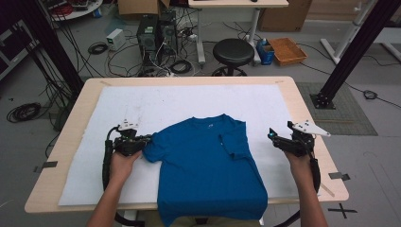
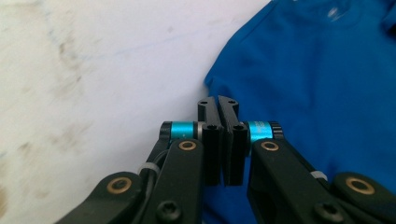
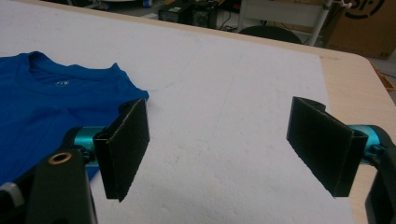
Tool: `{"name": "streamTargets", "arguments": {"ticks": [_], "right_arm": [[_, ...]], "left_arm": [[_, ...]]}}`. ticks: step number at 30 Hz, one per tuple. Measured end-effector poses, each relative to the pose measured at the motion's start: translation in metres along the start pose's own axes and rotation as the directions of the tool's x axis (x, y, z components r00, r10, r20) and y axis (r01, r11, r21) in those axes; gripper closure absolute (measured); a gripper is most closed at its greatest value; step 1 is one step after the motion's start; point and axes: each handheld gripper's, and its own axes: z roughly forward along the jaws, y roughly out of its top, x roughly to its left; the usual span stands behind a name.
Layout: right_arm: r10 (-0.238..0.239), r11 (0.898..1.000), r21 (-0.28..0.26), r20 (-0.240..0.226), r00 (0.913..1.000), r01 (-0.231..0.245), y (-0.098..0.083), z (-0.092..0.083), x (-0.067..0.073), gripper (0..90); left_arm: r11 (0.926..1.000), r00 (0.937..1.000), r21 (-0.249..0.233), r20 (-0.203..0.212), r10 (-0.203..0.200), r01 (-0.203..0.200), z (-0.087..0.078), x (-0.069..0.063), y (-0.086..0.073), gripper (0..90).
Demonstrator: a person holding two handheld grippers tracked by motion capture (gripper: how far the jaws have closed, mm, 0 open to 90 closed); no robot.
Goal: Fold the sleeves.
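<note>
A blue T-shirt (image 1: 208, 161) lies front up on the white pad (image 1: 189, 101), its hem hanging over the near table edge. Its right sleeve (image 1: 232, 142) is folded in over the chest. My left gripper (image 1: 144, 142) sits at the shirt's left sleeve (image 1: 152, 150); in the left gripper view its jaws stand pressed together (image 2: 218, 105) at the sleeve's edge (image 2: 219, 77), with blue cloth running beneath them. My right gripper (image 1: 274, 136) hovers over the pad to the right of the shirt (image 3: 42, 102), wide open (image 3: 229, 154), nothing between its pads.
The wooden table's (image 1: 309, 118) bare rim frames the pad. Beyond the far edge stand a black stool (image 1: 233, 52), computer towers (image 1: 156, 33) with loose cables, and a cardboard tray (image 1: 287, 50). A black frame post (image 1: 352, 52) rises at the right.
</note>
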Motion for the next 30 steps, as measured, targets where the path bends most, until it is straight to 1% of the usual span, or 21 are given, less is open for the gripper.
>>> {"name": "streamTargets", "arguments": {"ticks": [2, 3, 4, 5, 6, 8, 9, 10, 11, 12, 14, 15, 16, 17, 20, 22, 24, 25, 26, 29, 30], "right_arm": [[0.000, 1.000, 0.003, -0.004, 1.0000, 0.000, 0.000, 0.001, 0.001, 21.0], [-0.001, 1.000, 0.005, -0.003, 1.0000, 0.001, 0.000, 0.001, 0.001, 21.0], [-0.005, 1.000, 0.004, -0.004, 1.0000, 0.005, 0.000, 0.001, 0.002, 21.0], [-0.009, 1.000, 0.002, -0.007, 0.9999, 0.009, 0.000, 0.001, 0.002, 21.0], [-0.009, 1.000, 0.002, -0.007, 0.9999, 0.009, 0.000, 0.001, 0.002, 21.0], [-0.008, 1.000, 0.008, -0.007, 0.9999, 0.008, 0.000, 0.002, 0.002, 21.0], [-0.011, 1.000, 0.011, -0.006, 0.9999, 0.011, 0.000, 0.002, 0.002, 21.0], [-0.015, 1.000, 0.011, -0.007, 0.9999, 0.015, 0.000, 0.002, 0.002, 21.0], [-0.015, 1.000, 0.016, -0.007, 0.9999, 0.016, -0.001, 0.002, 0.003, 21.0], [-0.019, 1.000, 0.018, -0.007, 0.9998, 0.019, -0.001, 0.003, 0.003, 21.0], [-0.016, 1.000, 0.024, -0.010, 0.9998, 0.016, -0.001, 0.003, 0.004, 21.0], [-0.016, 1.000, 0.024, -0.010, 0.9998, 0.016, -0.001, 0.003, 0.004, 21.0], [-0.016, 1.000, 0.023, -0.010, 0.9998, 0.016, -0.001, 0.003, 0.004, 21.0], [-0.018, 1.000, 0.023, -0.012, 0.9998, 0.018, -0.001, 0.003, 0.004, 21.0], [-0.017, 1.000, 0.023, -0.014, 0.9998, 0.017, -0.001, 0.003, 0.004, 21.0], [-0.017, 1.000, 0.024, -0.016, 0.9997, 0.017, -0.001, 0.003, 0.005, 21.0], [-0.022, 0.999, 0.025, -0.020, 0.9995, 0.023, 0.000, 0.004, 0.007, 21.0], [-0.026, 0.999, 0.026, -0.022, 0.9994, 0.026, 0.000, 0.004, 0.008, 21.0], [-0.025, 0.999, 0.027, -0.021, 0.9995, 0.026, 0.000, 0.005, 0.008, 21.0], [-0.030, 0.999, 0.031, -0.023, 0.9993, 0.031, 0.000, 0.006, 0.009, 21.0], [-0.030, 0.999, 0.031, -0.023, 0.9993, 0.031, 0.000, 0.006, 0.009, 21.0]], "left_arm": [[0.9996, 0.9989, 0.021, 0.041, -0.021, 0.020, 0.004, -0.008, 0.011, 87.9], [0.9996, 0.9989, 0.021, 0.041, -0.021, 0.020, 0.004, -0.008, 0.011, 87.9], [0.9951, 0.9924, 0.052, 0.087, -0.088, 0.083, 0.010, -0.017, 0.023, 87.9], [0.9932, 0.9890, 0.068, 0.107, -0.102, 0.095, 0.013, -0.023, 0.029, 87.9], [0.9932, 0.9890, 0.068, 0.107, -0.102, 0.095, 0.013, -0.023, 0.029, 87.9], [0.9917, 0.9683, 0.049, 0.215, -0.127, 0.119, 0.022, -0.042, 0.044, 87.4], [0.9906, 0.9571, 0.014, 0.256, -0.135, 0.136, 0.024, -0.048, 0.048, 79.8], [0.9881, 0.9492, -0.035, 0.285, -0.134, 0.150, 0.024, -0.055, 0.053, 66.5], [0.9874, 0.9511, -0.071, 0.286, -0.115, 0.141, 0.023, -0.059, 0.055, 57.0], [0.9874, 0.9565, -0.094, 0.275, -0.097, 0.127, 0.021, -0.062, 0.056, 51.3], [0.9924, 0.9797, -0.118, 0.200, -0.010, 0.034, 0.016, -0.065, 0.056, 50.2], [0.9937, 0.9881, -0.112, 0.152, 0.026, -0.009, 0.013, -0.064, 0.054, 50.2], [0.9947, 0.9904, -0.099, 0.133, 0.040, -0.026, 0.011, -0.061, 0.050, 50.1], [0.9947, 0.9904, -0.099, 0.133, 0.040, -0.026, 0.011, -0.061, 0.050, 50.1], [0.9975, 0.9964, 0.000, 0.048, 0.071, -0.071, 0.003, -0.040, 0.032, 50.0], [0.9968, 0.9983, 0.055, 0.001, 0.058, -0.058, 0.002, -0.029, 0.020, 49.4], [0.9949, 0.9997, 0.098, 0.007, 0.024, -0.024, 0.002, -0.017, 0.008, 49.5], [0.9949, 0.9997, 0.098, 0.007, 0.024, -0.024, 0.002, -0.017, 0.008, 49.4], [0.9925, 0.9995, 0.122, 0.030, 0.010, -0.014, 0.002, -0.012, 0.001, 49.5], [0.9860, 0.9993, 0.166, 0.037, 0.008, -0.014, 0.007, -0.010, -0.007, 51.1], [0.9860, 0.9993, 0.166, 0.037, 0.008, -0.014, 0.007, -0.010, -0.007, 55.9]]}}
